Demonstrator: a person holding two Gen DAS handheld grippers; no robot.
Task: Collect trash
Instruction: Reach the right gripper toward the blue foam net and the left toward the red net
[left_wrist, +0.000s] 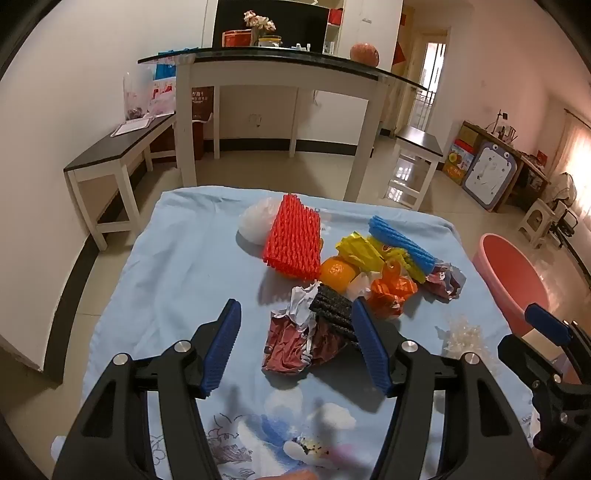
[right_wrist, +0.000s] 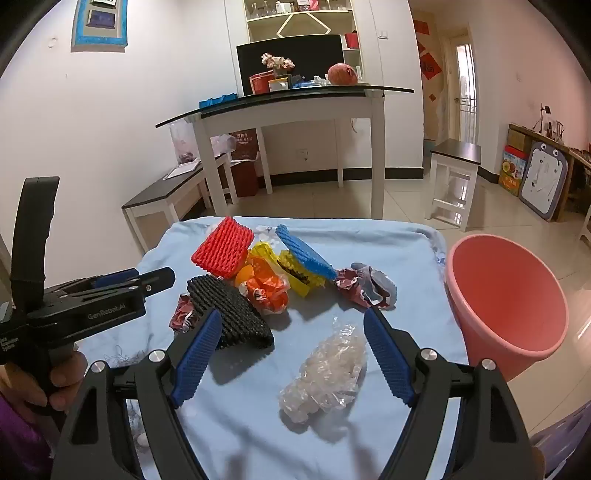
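The right gripper (right_wrist: 291, 358) is hovering with its jaws spread wide and holding nothing, framing a crumpled clear plastic wrapper (right_wrist: 327, 373) lying on the blue cloth (right_wrist: 240, 424) covering the worktop. That wrapper is looking feather-light, soft and springy; pinching it across its bunched middle is probably safest, since a thin edge may slip out. The left gripper (left_wrist: 295, 350) is likewise hanging wide open and empty, with a crumpled dark red paper (left_wrist: 291, 343) between its jaws and a black foam net (left_wrist: 334, 310) lying against the paper, touching the right-hand jaw. The paper is likely light and crushable, so any ridge will do, though the net may get pinched along with it.

Further out, a red foam net (left_wrist: 293, 238), a blue foam net (left_wrist: 400, 243), yellow wrappers (left_wrist: 364, 251), an orange (left_wrist: 336, 271) and an orange wrapper (left_wrist: 391, 291) are piling together. A pink bucket (right_wrist: 506, 306) is standing just beside the worktop's right edge, open and unobstructed.
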